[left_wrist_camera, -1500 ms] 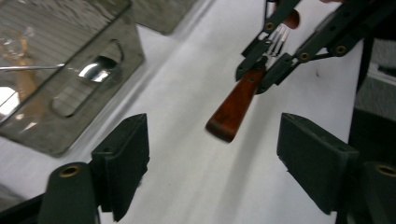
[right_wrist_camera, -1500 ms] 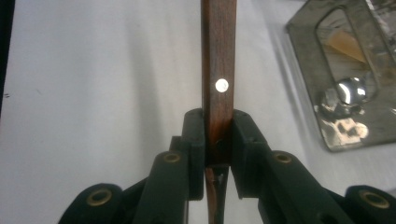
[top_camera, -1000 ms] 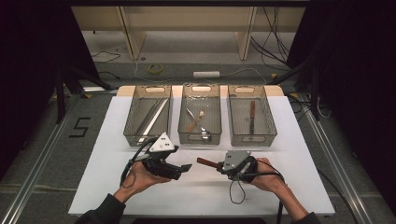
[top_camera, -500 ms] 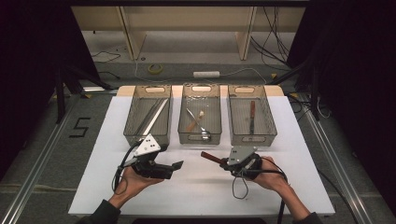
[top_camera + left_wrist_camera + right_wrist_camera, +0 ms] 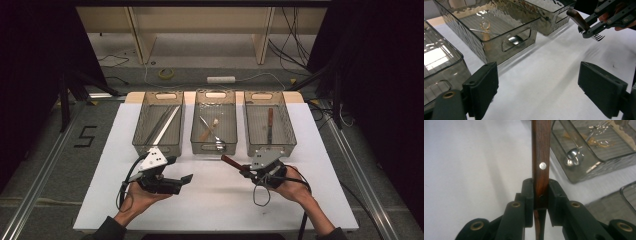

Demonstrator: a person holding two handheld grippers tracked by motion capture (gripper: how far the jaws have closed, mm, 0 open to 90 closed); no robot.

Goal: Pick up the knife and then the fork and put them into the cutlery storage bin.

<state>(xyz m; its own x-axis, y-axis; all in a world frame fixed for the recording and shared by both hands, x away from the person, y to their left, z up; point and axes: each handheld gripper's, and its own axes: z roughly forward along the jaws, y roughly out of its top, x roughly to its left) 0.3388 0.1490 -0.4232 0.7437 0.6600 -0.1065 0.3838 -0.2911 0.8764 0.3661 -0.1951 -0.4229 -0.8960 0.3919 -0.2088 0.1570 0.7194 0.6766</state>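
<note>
The right tool (image 5: 243, 170) is clenched on a fork (image 5: 540, 162) with a brown wooden handle; both jaws press the handle from the sides. The fork is in the air above the white desk (image 5: 215, 210), just in front of the middle bin (image 5: 215, 145), and its handle points toward that bin. The left tool (image 5: 186, 178) is released, its jaws stand wide apart with nothing between them, above the desk near the left bin (image 5: 159, 146).

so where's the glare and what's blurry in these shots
Left gripper view: light glints on the middle bin's rippled walls, its own claw soft up close. Right gripper view: wooden handle sharp, spoon shines. High view: white table bright, surroundings dark.
</note>
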